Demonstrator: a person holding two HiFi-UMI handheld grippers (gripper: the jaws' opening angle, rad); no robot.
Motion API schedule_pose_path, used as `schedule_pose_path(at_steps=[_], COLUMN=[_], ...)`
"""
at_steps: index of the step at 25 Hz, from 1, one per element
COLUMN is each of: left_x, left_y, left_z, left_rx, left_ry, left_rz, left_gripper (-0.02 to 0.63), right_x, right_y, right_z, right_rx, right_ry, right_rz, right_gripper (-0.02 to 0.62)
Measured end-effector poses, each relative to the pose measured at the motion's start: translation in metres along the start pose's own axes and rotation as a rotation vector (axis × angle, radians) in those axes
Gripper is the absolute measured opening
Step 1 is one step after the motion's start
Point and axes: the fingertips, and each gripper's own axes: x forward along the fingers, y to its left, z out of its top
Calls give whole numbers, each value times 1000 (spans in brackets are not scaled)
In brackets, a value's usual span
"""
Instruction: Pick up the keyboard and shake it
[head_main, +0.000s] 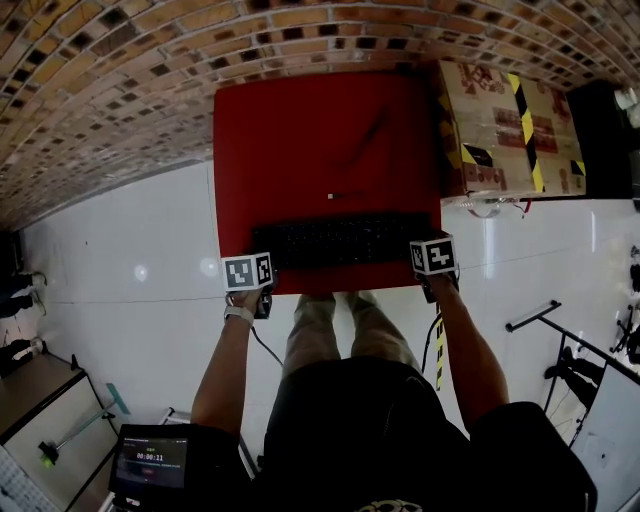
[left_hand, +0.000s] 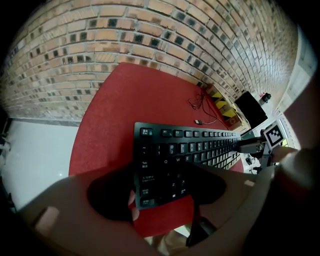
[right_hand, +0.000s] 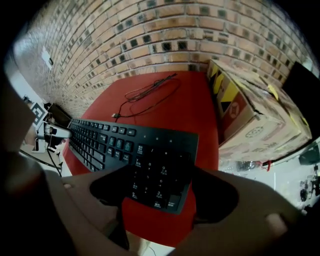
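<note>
A black keyboard (head_main: 342, 240) lies flat near the front edge of a red table (head_main: 300, 130). Its loose cable (head_main: 365, 135) trails over the table behind it. My left gripper (head_main: 270, 270) is at the keyboard's left end. In the left gripper view the gripper (left_hand: 162, 192) stands open, with the keyboard's (left_hand: 185, 150) front left corner between its wide-apart jaws. My right gripper (head_main: 422, 262) is at the right end. There the gripper (right_hand: 157, 192) is also open, and the number pad end of the keyboard (right_hand: 145, 155) sits in the gap.
A cardboard box (head_main: 505, 125) with yellow-black tape stands against the table's right side, before a brick wall (head_main: 150, 60). A black screen (head_main: 605, 140) is further right. White floor tiles surround the table, and the person's legs (head_main: 345, 330) are just below its front edge.
</note>
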Motion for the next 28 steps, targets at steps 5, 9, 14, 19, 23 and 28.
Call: schedule_pose_path(at_steps=[5, 9, 14, 19, 23, 28], left_x=[-27, -56, -113, -179, -233, -289], left_y=[-13, -27, -48, -78, -102, -125], left_z=[15, 40, 82, 119, 145, 169], left_rx=[29, 92, 172, 237, 286, 337], left_ry=[-117, -244, -446, -644, -796, -942], left_rz=[11, 12, 40, 40, 36, 43], left_gripper=[324, 324, 324, 324, 324, 324], right_x=[-33, -69, -128, -203, -265, -326], right_y=[-1, 1, 5, 9, 12, 20], right_z=[15, 40, 71, 106, 131, 158], right_rx=[-1, -23, -43, -77, -110, -135], right_ry=[-146, -308, -492, -689, -847, -1005], right_rz=[-75, -114, -151, -185, -212, -226], right_gripper=[367, 367, 367, 367, 367, 367])
